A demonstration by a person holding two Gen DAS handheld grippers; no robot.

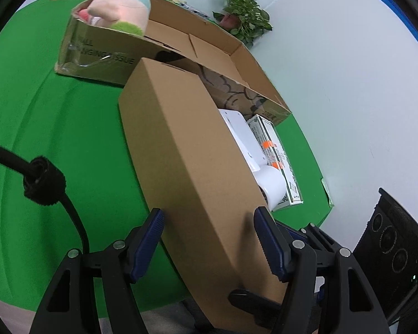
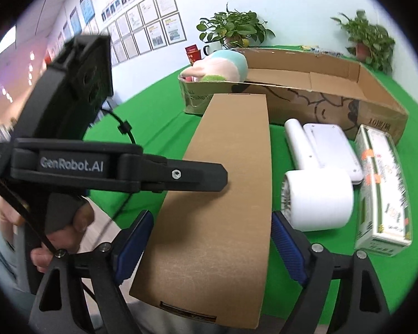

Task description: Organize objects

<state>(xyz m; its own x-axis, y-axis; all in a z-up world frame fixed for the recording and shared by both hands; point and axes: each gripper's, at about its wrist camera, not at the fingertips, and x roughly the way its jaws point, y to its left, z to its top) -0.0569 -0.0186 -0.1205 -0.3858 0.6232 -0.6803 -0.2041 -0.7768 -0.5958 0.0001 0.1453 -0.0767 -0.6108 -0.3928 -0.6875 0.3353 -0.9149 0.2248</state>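
A long flat brown cardboard box (image 1: 192, 150) (image 2: 225, 194) reaches from the table's near edge toward a big open carton (image 1: 248, 55) (image 2: 359, 69). Its near end hangs past the edge of the green table (image 1: 69, 139). My left gripper (image 1: 210, 231) is shut on that near end. In the right wrist view one of its fingers (image 2: 181, 172) lies across the box's top. My right gripper (image 2: 209, 239) straddles the box's width. Its blue pads stand close beside both long edges, with a thin gap on the left. A pink and teal plush toy (image 1: 119, 8) (image 2: 217, 66) lies in the carton's far-left end.
Right of the brown box lie a white cylinder-headed device (image 2: 317, 200), a flat white device (image 2: 331, 147) and a green-and-white packet (image 2: 381, 189). Potted plants (image 2: 234, 27) (image 2: 370, 39), a red box (image 2: 193, 51) and a mug stand at the back. A person's hand (image 2: 78, 222) holds the left gripper.
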